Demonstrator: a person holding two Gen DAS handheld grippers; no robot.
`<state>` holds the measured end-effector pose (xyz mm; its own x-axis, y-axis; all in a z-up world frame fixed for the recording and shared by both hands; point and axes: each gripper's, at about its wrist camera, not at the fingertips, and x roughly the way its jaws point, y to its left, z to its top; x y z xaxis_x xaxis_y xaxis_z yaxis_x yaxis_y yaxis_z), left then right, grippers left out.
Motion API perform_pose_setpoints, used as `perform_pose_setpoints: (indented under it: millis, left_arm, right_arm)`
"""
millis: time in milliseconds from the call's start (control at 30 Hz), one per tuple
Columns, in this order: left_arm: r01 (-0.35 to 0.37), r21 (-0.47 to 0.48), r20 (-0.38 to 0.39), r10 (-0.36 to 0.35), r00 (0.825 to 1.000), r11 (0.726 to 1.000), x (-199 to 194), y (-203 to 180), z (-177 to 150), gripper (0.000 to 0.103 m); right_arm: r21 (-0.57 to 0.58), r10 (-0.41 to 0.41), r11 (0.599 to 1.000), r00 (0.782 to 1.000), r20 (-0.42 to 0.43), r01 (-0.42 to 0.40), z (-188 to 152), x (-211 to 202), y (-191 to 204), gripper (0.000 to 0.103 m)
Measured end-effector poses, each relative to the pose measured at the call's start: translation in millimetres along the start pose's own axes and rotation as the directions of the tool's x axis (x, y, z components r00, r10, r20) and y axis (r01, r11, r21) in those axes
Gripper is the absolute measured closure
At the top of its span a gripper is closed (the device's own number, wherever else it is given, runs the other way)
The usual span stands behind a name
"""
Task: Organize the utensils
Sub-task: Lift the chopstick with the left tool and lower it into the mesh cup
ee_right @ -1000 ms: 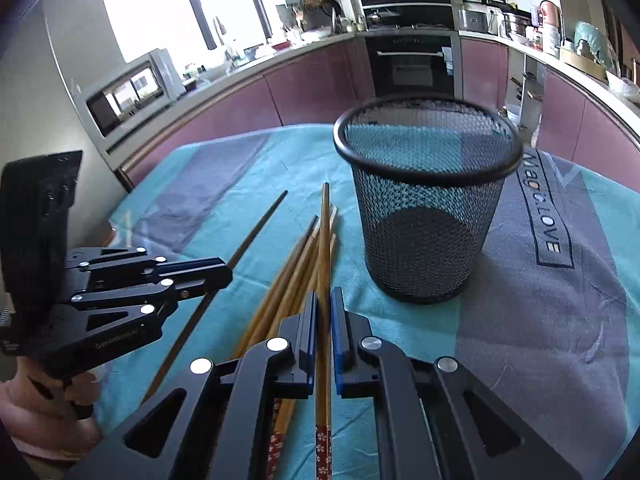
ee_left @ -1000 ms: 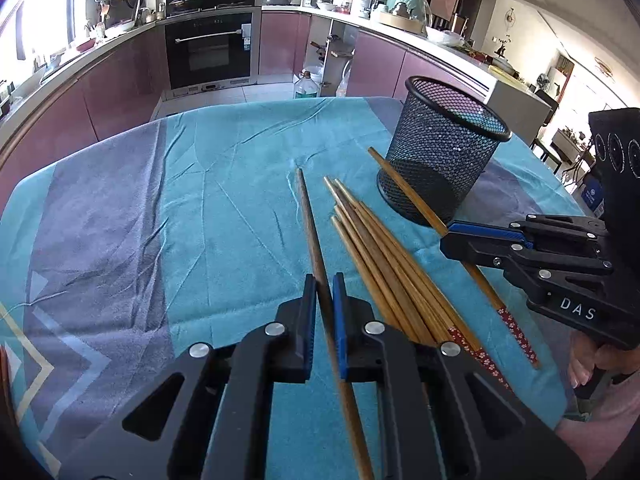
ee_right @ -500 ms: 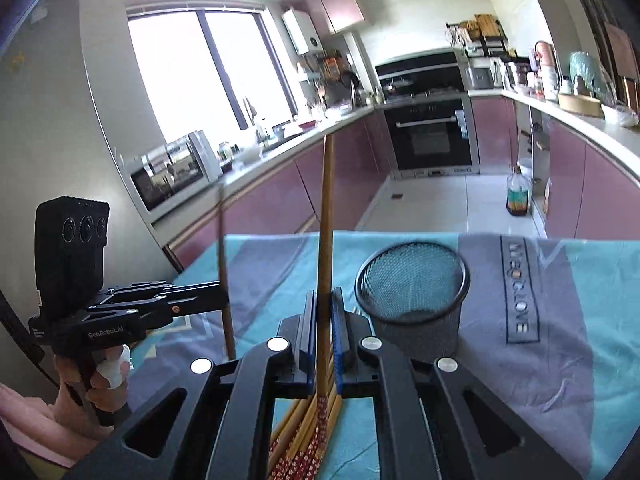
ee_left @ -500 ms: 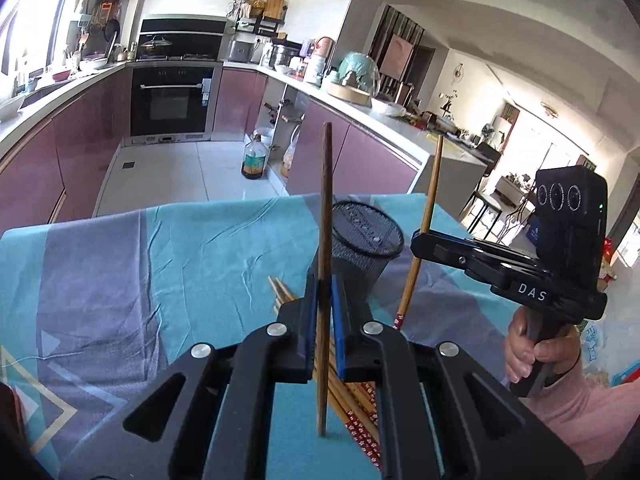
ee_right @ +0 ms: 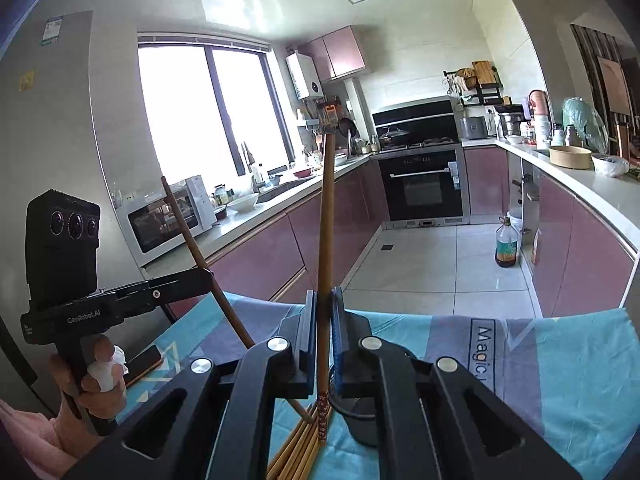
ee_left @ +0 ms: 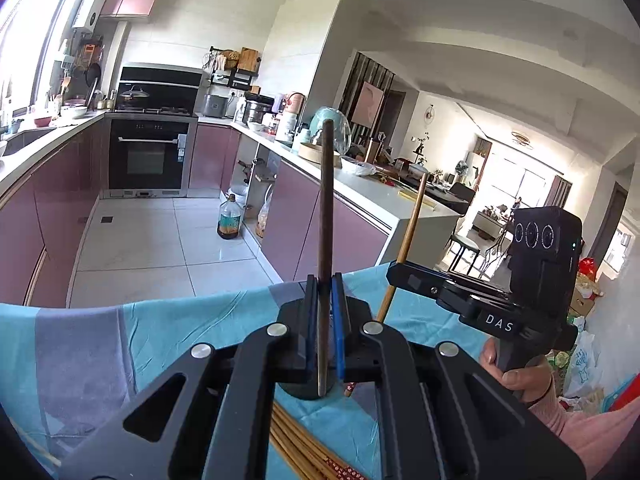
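Note:
My left gripper (ee_left: 325,312) is shut on a dark brown chopstick (ee_left: 326,208) and holds it upright above the table. My right gripper (ee_right: 323,320) is shut on a light wooden chopstick (ee_right: 327,220) with a red patterned end, also upright. Each gripper shows in the other's view: the right one (ee_left: 394,270) with its chopstick (ee_left: 408,236), the left one (ee_right: 208,276) with its chopstick (ee_right: 192,236). The black mesh holder (ee_right: 360,420) is mostly hidden behind my fingers. Several chopsticks (ee_left: 296,448) lie on the teal tablecloth (ee_left: 168,332).
A phone (ee_right: 144,364) lies at the table's left edge. Kitchen counters, an oven (ee_left: 150,156) and an oil bottle (ee_left: 229,220) on the floor stand beyond the table.
Both grippers lifted their chopsticks off the table and tilted them upright. The view has risen, so the holder and the pile now sit low behind the fingers.

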<state>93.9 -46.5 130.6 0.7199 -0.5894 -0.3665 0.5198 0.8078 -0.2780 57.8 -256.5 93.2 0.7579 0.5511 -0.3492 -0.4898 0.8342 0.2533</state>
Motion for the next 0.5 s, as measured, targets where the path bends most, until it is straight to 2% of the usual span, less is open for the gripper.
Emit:
perform_pose_setpoints:
  millis: [100, 267, 400, 500]
  left_arm:
    - [0.027, 0.009, 0.015, -0.027, 1.000, 1.000, 4, -9, 18, 0.096]
    - [0.028, 0.027, 0.030, -0.029, 0.999, 0.999, 18, -21, 43, 0.096]
    - [0.014, 0.039, -0.009, -0.014, 1.000, 0.999, 42, -25, 47, 0.096]
    - [-0.001, 0.047, -0.075, 0.005, 0.997, 0.999, 64, -26, 39, 0.096]
  right_arm:
    - [-0.010, -0.016, 1.000, 1.000, 0.025, 0.016, 11, -2, -6, 0.097]
    - [0.002, -0.042, 0.999, 0.998, 0.046, 0.042, 24, 4, -21, 0.097]
    - [0.009, -0.058, 0.998, 0.998, 0.013, 0.058, 22, 19, -31, 0.097]
    - [0.009, -0.066, 0.998, 0.997, -0.039, 0.066, 14, 34, -36, 0.097]
